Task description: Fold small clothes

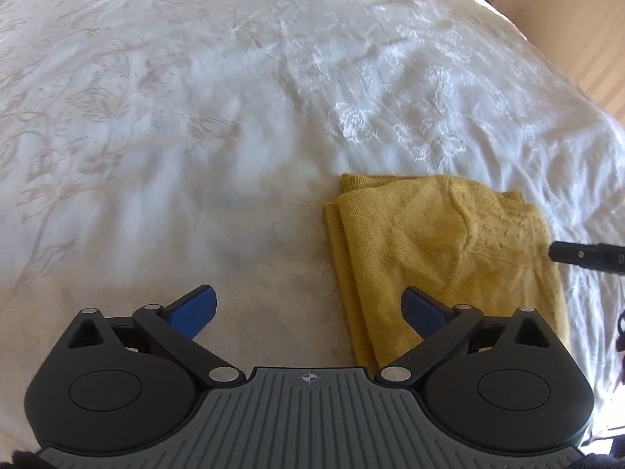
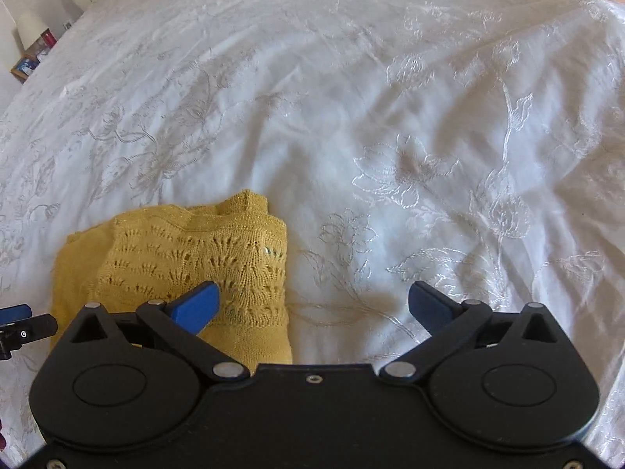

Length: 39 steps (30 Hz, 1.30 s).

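A: Status on the fold?

B: Looks basically done, imo. Left gripper [image 1: 308,308] has its blue fingers spread wide, nothing btwn them. Right gripper [image 2: 312,305] same: jaws apart, empty. Neither seems to touch the cloth, though each has one finger just over its edge.

A: And the garment?

B: Yellow knit top [image 2: 187,262] lies in a compact, roughly rectangular bundle on the white embroidered bedspread [image 2: 390,117], btwn the two grippers, close in front of both. Stacked layers show along its left edge in the left wrist view.

A: Neat?

B: Fairly. Lace-pattern panel on top, plain knit under it, one corner poking out at the far end. Maybe a quick tidy left, else finished.

A: Beyond it?

B: Just bare bedspread w/ wrinkles, then a lamp [image 2: 33,27] off the far edge.
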Available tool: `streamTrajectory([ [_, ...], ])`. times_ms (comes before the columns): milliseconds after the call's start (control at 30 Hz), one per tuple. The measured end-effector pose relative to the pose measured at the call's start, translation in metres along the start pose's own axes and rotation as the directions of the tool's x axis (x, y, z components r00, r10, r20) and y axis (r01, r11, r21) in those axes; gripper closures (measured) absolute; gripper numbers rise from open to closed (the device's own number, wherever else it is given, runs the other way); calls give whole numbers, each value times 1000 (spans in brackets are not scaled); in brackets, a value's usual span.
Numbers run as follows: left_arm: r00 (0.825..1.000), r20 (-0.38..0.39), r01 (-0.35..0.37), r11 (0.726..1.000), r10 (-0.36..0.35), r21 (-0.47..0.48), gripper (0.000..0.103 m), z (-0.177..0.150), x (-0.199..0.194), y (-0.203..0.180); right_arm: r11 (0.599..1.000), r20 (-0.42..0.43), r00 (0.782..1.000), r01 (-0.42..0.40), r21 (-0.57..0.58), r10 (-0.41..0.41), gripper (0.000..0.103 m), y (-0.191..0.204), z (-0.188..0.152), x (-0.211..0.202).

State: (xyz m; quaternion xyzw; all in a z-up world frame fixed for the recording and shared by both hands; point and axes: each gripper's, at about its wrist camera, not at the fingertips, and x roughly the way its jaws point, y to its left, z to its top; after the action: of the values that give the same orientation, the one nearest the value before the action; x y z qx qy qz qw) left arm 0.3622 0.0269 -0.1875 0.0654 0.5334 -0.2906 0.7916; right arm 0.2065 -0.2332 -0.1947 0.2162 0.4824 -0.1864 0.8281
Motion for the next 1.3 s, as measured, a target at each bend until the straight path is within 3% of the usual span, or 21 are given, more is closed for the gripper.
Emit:
streamTrajectory([
  [100, 1000, 7, -11, 1000, 11, -24, 0, -9, -20, -9, 1000, 45, 999, -5, -10, 5, 1, 2, -12, -24],
  [267, 995, 17, -97, 995, 97, 15, 0, -29, -49, -41, 996, 75, 994, -75, -53, 79, 1, 4, -30, -60],
  [500, 972, 71, -222, 974, 224, -37, 2, -52, -95, -85, 976, 150, 973, -153, -156, 177, 1, 9, -48, -118],
  [700, 957, 142, -245, 967, 254, -75, 2, -66, -133, -114, 974, 247, 953, -132, -187, 176, 1, 7, -60, -161],
  [833, 936, 175, -297, 952, 306, -78, 2, -73, -153, -133, 979, 253, 959, -78, -189, 125, 1, 10, -62, -179],
  [967, 916, 214, -335, 941, 339, -56, 2, -83, -168, -150, 980, 266, 952, -112, -165, 154, 1, 6, -67, -194],
  [1167, 924, 195, -321, 945, 328, -67, 2, -95, -178, -159, 979, 291, 956, 18, -202, 43, 1, 17, -82, -210],
  [1300, 932, 159, -317, 945, 326, -83, 2, -106, -181, -159, 975, 261, 962, -20, -220, 79, 2, 17, -92, -216],
])
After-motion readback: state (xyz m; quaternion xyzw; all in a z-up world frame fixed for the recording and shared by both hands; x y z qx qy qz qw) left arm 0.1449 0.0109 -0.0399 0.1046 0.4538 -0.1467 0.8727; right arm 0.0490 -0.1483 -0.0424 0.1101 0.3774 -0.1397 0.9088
